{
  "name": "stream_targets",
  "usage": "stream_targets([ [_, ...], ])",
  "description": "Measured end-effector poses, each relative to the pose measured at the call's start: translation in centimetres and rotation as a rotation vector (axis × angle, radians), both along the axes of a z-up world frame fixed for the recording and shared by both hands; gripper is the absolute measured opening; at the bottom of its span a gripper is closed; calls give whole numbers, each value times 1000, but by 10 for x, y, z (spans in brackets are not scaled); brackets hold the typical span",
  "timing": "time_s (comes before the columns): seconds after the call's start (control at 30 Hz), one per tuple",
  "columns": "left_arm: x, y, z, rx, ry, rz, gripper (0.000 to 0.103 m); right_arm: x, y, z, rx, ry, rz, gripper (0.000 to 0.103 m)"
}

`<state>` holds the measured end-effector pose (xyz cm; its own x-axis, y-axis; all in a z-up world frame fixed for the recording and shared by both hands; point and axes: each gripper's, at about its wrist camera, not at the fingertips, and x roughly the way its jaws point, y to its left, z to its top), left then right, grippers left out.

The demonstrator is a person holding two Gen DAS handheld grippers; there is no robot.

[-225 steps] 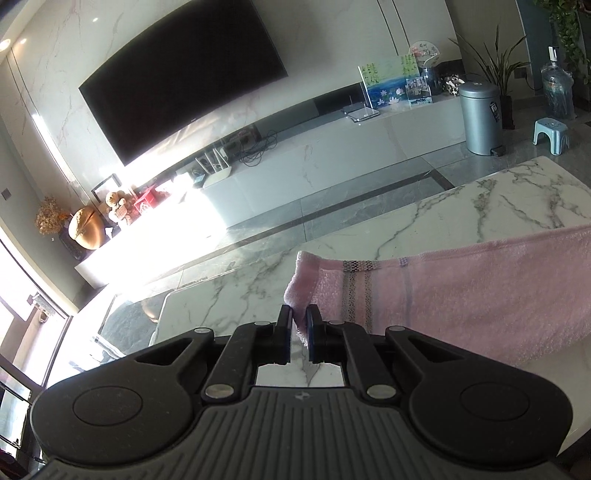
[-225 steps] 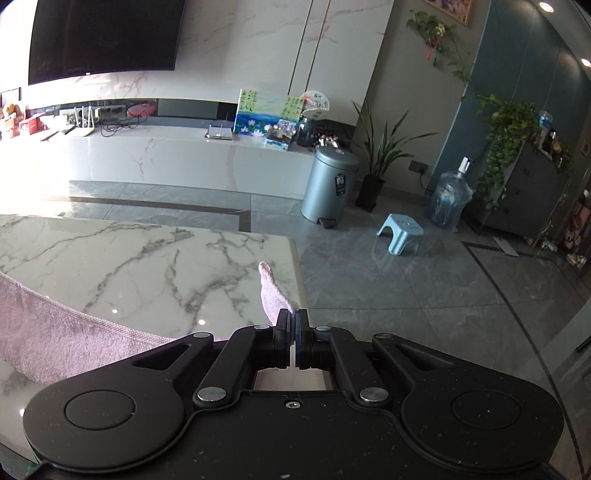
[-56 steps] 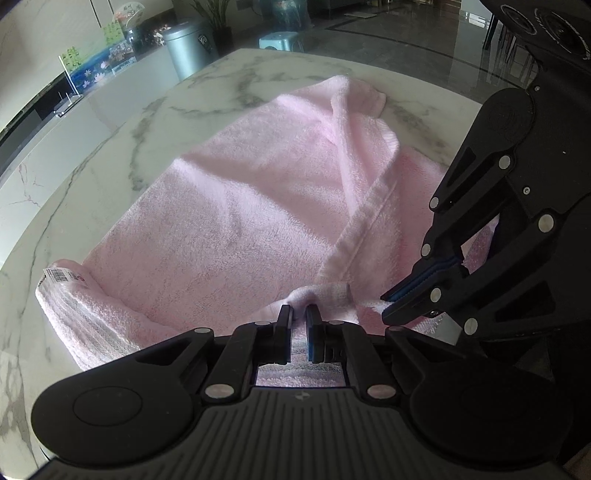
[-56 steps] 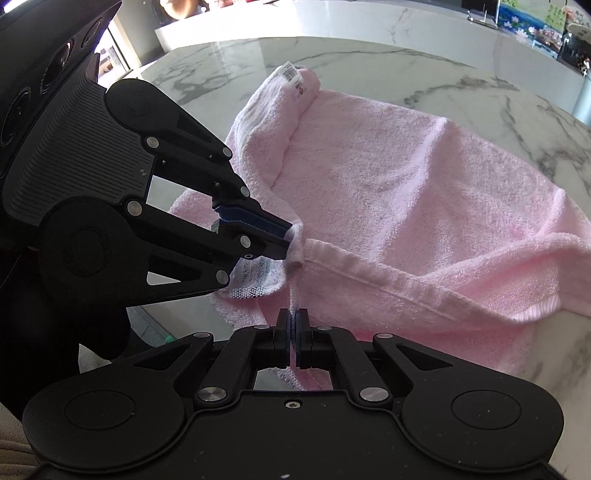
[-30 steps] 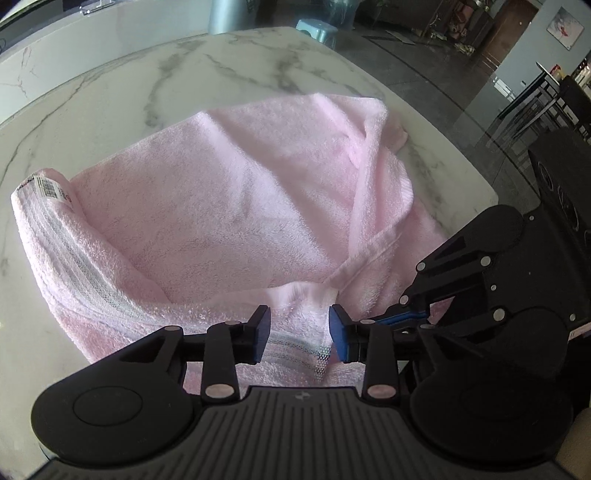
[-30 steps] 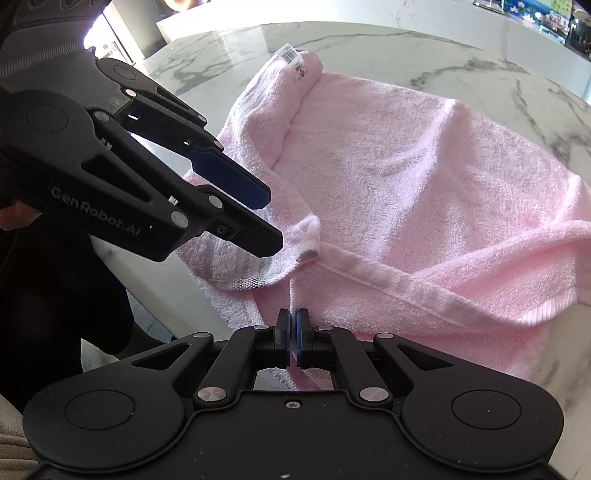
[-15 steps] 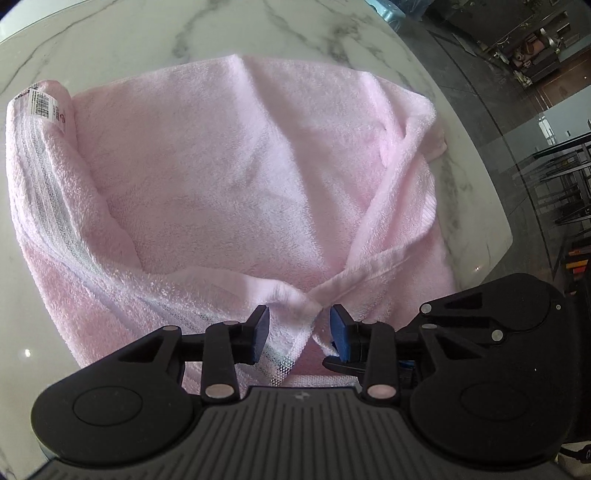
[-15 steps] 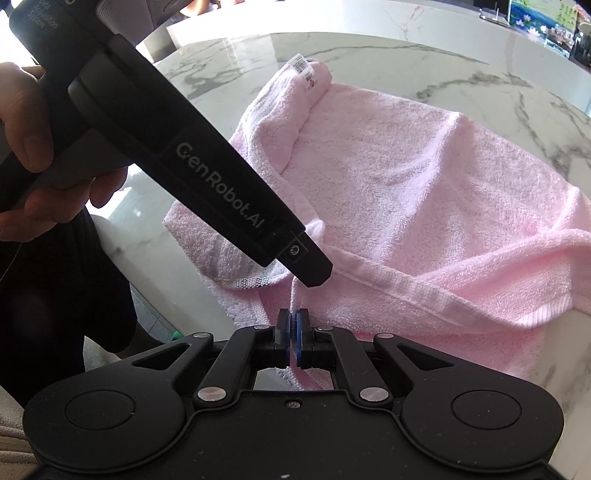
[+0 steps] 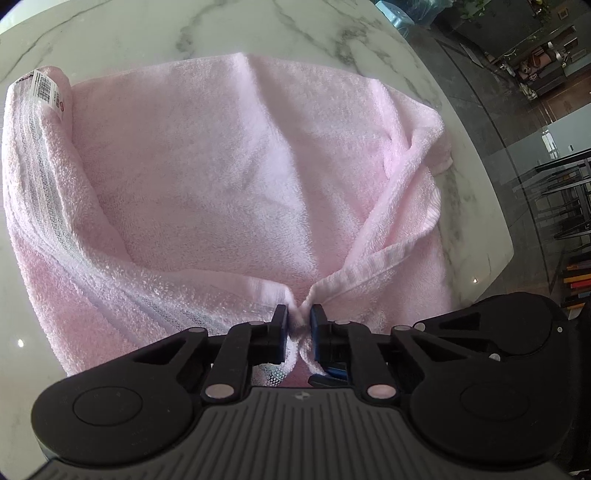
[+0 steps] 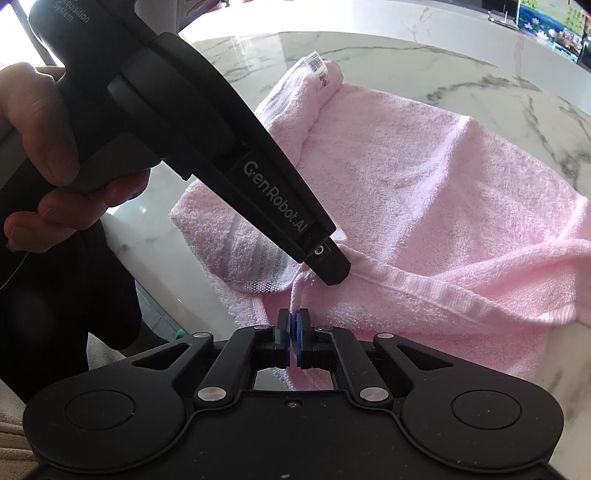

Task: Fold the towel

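The pink towel (image 9: 229, 177) is lying rumpled across the marble table (image 9: 332, 29), filling mid-frame. The left gripper (image 9: 298, 323) is closing on a bunched hem; the right gripper (image 10: 293, 323) is pinching the adjoining edge. Recommend confirming all layers are caught before lifting.

White marble table (image 9: 332, 33) with grey veining; light-blue plastic stool (image 9: 397, 16) on the dark floor beyond its far edge; black metal rack (image 9: 565, 199) at right.
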<state>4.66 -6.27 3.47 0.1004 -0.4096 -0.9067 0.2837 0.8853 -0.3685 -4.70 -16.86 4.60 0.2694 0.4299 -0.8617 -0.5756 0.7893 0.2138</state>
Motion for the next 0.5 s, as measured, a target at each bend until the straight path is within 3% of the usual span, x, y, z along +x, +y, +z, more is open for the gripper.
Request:
stream_targets([
  [0.23,-9,4,15,34,-75,-17,10,-1,0,1,-20,-2,0,11],
  [0.3,-16,7,21,48,-111,-25,10,-2,-2,4,-20,-4,8,16],
  [0.37,-24,12,29,61,-165,-21,10,-4,-5,10,-42,-10,30,29],
  [0.5,-40,28,43,84,-252,9,10,-11,-14,23,-118,-39,79,30],
])
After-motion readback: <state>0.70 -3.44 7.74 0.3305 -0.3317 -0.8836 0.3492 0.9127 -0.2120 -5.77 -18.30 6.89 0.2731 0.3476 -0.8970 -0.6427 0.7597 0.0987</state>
